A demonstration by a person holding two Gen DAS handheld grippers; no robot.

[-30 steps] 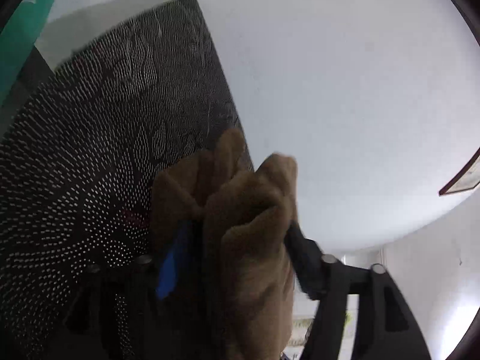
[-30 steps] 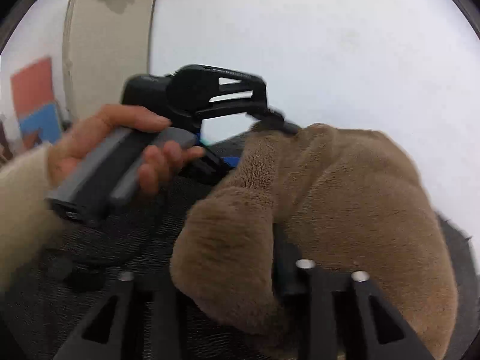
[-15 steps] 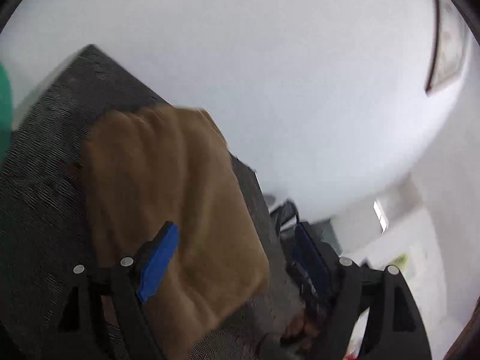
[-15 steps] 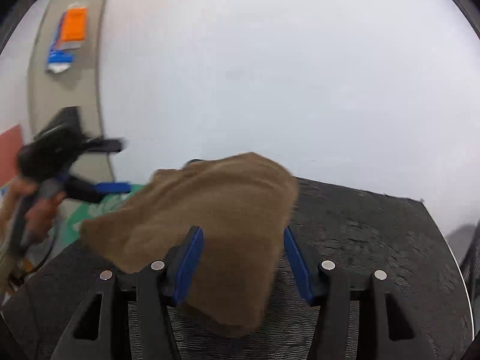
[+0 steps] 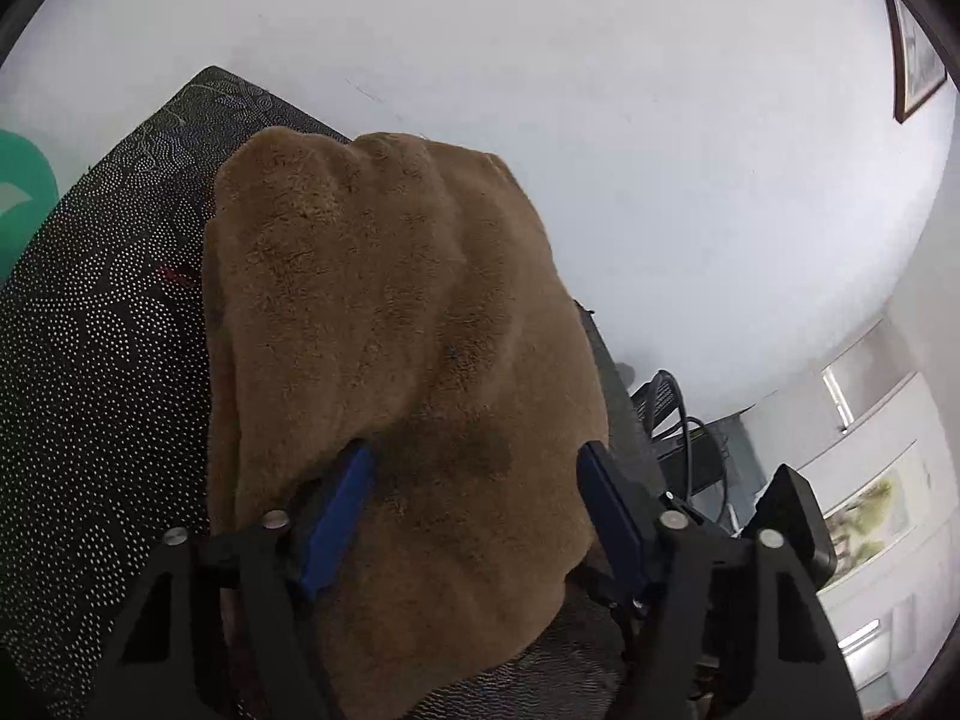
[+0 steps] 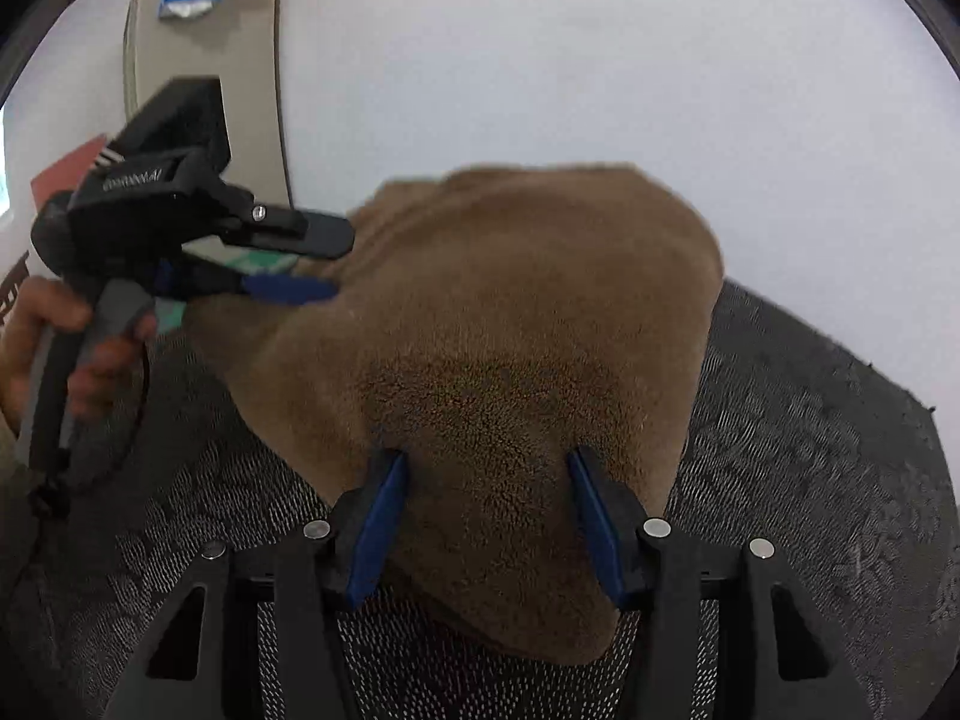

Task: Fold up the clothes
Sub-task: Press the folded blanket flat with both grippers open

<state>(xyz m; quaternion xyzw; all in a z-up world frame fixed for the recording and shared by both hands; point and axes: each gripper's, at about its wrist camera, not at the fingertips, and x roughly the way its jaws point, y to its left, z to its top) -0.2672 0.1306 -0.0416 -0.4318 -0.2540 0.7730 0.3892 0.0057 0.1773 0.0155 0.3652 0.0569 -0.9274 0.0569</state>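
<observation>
Spread wide across the white table (image 5: 660, 150): a dark mat (image 5: 90, 360) with a fine pattern of white dots, seen again from the right wrist view (image 6: 810, 420) running off to the right. Lying on that mat, a brown fleecy garment (image 5: 390, 312), folded into a thick soft bundle, plush side up, puffed rather than flat (image 6: 510, 312). Near edge of the bundle reaching right in between the fingers of both tools.

Left claw (image 5: 474, 516) — spread wide, released, blue pads standing on either side of the brown pile with clear space between them. Left pad (image 5: 336, 516) pressed against or just beside a raised fold of fleece; cannot tell whether truly touching. Right pad (image 5: 606, 516) at the garment's outer edge. Nothing pinched.

Right claw (image 6: 486, 522) — likewise wide apart, released, fleece lying between the blue pads (image 6: 378, 528) but not clamped. Bundle's near corner drooping down past the fingertips.

Off to the left in the right wrist view, the left claw (image 6: 312, 264) seen side-on at the garment's far edge, fingers parted one above the other, handle gripped by the left hand (image 6: 66, 354).

Beyond the mat's far left corner, a patch of green (image 5: 21, 192). Upper right, a framed picture (image 5: 915, 60) on the wall.
</observation>
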